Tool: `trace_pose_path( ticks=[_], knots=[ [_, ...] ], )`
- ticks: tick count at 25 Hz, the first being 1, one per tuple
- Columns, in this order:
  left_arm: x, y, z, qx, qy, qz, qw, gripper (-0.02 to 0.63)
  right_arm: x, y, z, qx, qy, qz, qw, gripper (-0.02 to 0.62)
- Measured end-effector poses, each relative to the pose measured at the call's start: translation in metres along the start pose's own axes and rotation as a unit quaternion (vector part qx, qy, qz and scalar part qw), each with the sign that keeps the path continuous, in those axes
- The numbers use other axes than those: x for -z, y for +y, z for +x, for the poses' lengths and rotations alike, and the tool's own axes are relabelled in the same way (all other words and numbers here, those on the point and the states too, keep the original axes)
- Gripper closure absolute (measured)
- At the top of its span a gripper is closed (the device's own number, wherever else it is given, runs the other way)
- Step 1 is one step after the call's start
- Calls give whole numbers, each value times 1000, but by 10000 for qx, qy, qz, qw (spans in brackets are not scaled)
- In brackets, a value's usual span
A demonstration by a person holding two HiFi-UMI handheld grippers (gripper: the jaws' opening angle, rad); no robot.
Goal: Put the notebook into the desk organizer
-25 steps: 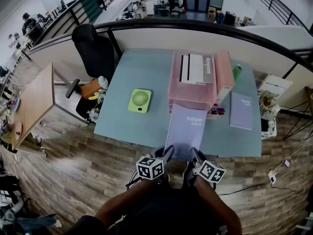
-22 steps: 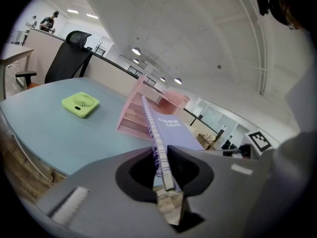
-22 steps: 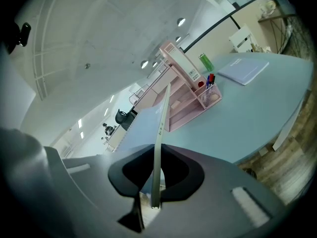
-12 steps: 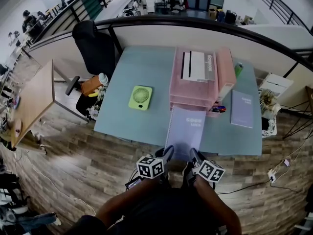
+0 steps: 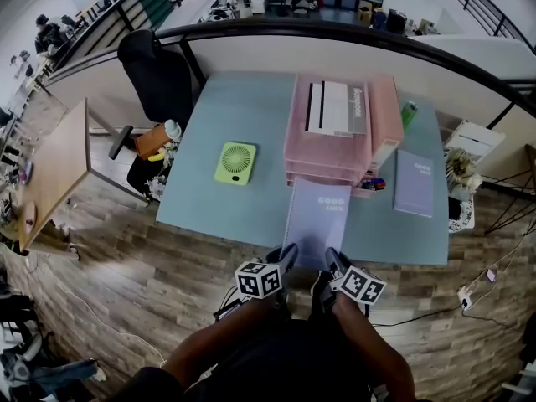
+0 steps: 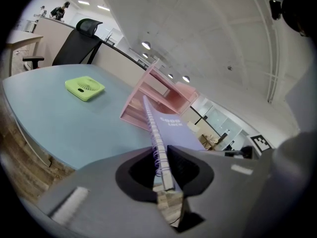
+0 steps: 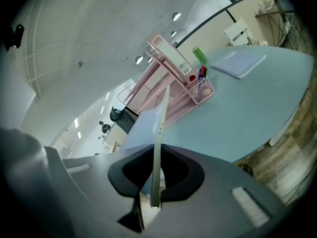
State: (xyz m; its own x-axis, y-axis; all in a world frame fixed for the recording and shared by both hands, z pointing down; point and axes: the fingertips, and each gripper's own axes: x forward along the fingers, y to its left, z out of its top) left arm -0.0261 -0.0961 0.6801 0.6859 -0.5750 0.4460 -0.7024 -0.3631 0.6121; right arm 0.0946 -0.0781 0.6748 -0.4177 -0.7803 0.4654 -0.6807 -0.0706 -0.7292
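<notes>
A lilac spiral notebook [image 5: 316, 222] lies flat over the near edge of the blue-grey table [image 5: 226, 203], its far end at the front of the pink desk organizer [image 5: 335, 145]. My left gripper [image 5: 285, 262] is shut on the notebook's near left corner, by the spiral binding [image 6: 157, 142]. On the near right corner my right gripper [image 5: 332, 265] is shut, with the notebook's edge [image 7: 157, 148] standing between its jaws. The organizer [image 6: 156, 95] has open shelves facing me. In the right gripper view the organizer [image 7: 166, 86] stretches away behind the notebook.
A green fan [image 5: 235, 162] lies left of the organizer. A second lilac notebook [image 5: 414, 182] lies at the right, with a green bottle [image 5: 408, 112] behind it. A pen basket [image 5: 368, 187] sits at the organizer's right front. A black chair [image 5: 155, 69] stands behind the table's left.
The notebook and both grippers hold the same place relative to each other. The view has shifted slightly, with the table a little higher in the picture.
</notes>
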Motion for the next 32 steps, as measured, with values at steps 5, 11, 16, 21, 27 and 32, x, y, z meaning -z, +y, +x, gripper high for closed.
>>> trace_pose_path(
  ticks=[5,11,16,21,27,32],
  knots=[
    [-3,7,13,-78,46,-118,9999,491,-5,-6,13,-7,118,116,9999,565],
    [-10,14,28,-149,41,-251,9996,491,-16,-13,29,-17,228,143,9996,565],
    [-17,23,42,-217,54,-388,9990,489,-28,-18,44,-39,291,168,9994,565],
    [-26,30,56,-267,49,-451,9986,488,-40,-22,57,-61,313,250,9992,564],
    [-40,39,73,-334,-6,-664,9972,489,-57,-22,74,-234,328,378,9985,561],
    [-58,46,86,-409,-151,-868,9953,498,-66,-17,83,-555,350,637,9958,545]
  ],
)
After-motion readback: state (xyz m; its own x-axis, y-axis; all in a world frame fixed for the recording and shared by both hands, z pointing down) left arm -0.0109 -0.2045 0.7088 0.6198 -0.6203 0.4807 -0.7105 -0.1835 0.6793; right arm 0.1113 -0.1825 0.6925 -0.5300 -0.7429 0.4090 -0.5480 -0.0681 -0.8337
